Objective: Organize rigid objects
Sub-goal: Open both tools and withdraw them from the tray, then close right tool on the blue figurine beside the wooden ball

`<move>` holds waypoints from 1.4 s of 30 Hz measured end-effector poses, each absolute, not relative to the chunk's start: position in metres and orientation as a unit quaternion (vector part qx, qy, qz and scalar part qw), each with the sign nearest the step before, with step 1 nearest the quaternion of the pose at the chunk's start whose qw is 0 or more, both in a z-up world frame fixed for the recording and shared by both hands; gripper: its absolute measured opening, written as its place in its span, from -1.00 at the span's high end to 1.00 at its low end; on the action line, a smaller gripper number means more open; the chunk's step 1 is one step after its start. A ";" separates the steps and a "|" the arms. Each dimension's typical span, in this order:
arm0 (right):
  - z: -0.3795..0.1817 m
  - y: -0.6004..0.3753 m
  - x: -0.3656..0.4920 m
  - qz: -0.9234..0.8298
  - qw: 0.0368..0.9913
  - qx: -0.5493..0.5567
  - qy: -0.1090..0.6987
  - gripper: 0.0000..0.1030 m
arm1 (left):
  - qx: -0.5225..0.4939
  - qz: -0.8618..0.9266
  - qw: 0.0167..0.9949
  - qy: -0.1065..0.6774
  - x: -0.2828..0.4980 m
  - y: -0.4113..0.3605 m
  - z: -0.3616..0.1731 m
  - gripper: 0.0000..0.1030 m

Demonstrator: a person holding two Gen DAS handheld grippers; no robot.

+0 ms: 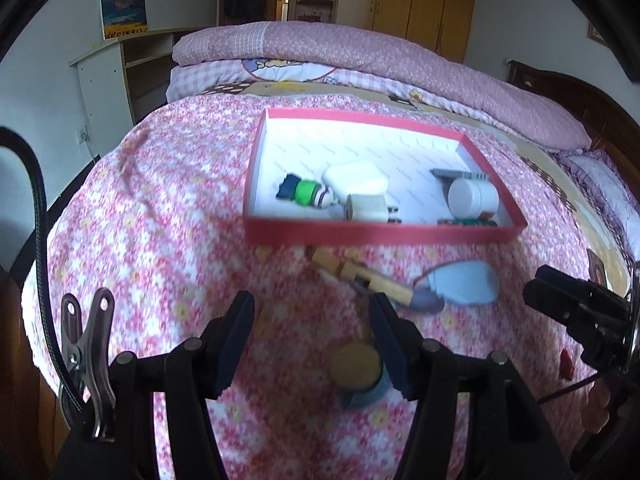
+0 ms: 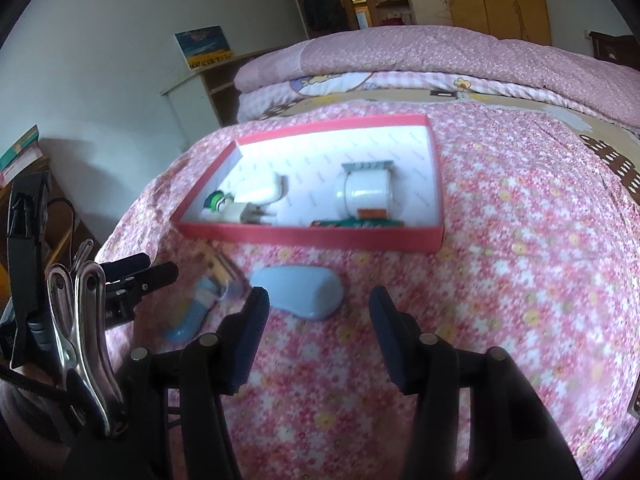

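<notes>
A red box (image 1: 360, 235) (image 2: 312, 237) with a white floor lies on the floral bedspread and holds a white case (image 1: 354, 178), a green and blue toy (image 1: 306, 192), a white charger (image 1: 366, 208) and a white jar (image 1: 472, 196) (image 2: 366, 192). In front of it lie a wooden piece (image 1: 360, 274), a light blue case (image 1: 464, 282) (image 2: 304, 290) and a small blue bottle with a cork lid (image 1: 356, 368) (image 2: 196, 312). My left gripper (image 1: 312, 308) is open above the bedspread, the bottle by its right finger. My right gripper (image 2: 316, 300) is open just short of the blue case.
A folded pink quilt (image 1: 360, 52) lies across the bed behind the box. A white shelf unit (image 1: 120, 72) stands at the far left by the wall. The other gripper's black body (image 1: 580, 312) shows at the right edge of the left wrist view.
</notes>
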State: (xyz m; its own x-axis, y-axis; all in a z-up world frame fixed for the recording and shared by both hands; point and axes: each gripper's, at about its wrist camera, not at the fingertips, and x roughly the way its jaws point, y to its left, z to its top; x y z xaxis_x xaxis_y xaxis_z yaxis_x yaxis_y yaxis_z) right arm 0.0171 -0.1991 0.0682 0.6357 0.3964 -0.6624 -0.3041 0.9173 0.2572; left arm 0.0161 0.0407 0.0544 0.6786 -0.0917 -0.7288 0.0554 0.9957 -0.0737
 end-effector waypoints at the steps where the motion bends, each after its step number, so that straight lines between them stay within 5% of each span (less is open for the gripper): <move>1: 0.067 -0.198 0.015 0.196 0.901 0.061 0.382 -0.04 | -0.024 -0.040 0.915 0.401 0.013 0.043 0.052 -0.22; 15: 0.054 -0.152 0.008 0.273 0.857 0.091 0.427 -0.03 | -0.035 -0.012 0.910 0.414 -0.007 0.069 0.036 -0.22; 22: 0.038 -0.126 0.021 0.282 0.821 0.139 0.476 0.23 | -0.048 -0.014 0.909 0.415 -0.013 0.077 0.030 -0.22; 37: 0.025 -0.099 0.049 0.280 0.809 0.172 0.488 0.38 | -0.064 -0.008 0.907 0.416 -0.016 0.088 0.025 -0.22; 42: 0.022 -0.107 0.049 0.275 0.810 0.178 0.486 0.64 | -0.058 -0.007 0.907 0.417 -0.016 0.086 0.026 -0.22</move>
State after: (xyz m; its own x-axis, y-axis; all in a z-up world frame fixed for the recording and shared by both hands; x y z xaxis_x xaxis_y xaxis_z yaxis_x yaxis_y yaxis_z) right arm 0.0492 -0.1069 0.0222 0.3751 0.6187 -0.6903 -0.2733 0.7854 0.5554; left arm -0.0162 0.0857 0.0256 0.6518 -0.0602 -0.7560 -0.0363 0.9932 -0.1103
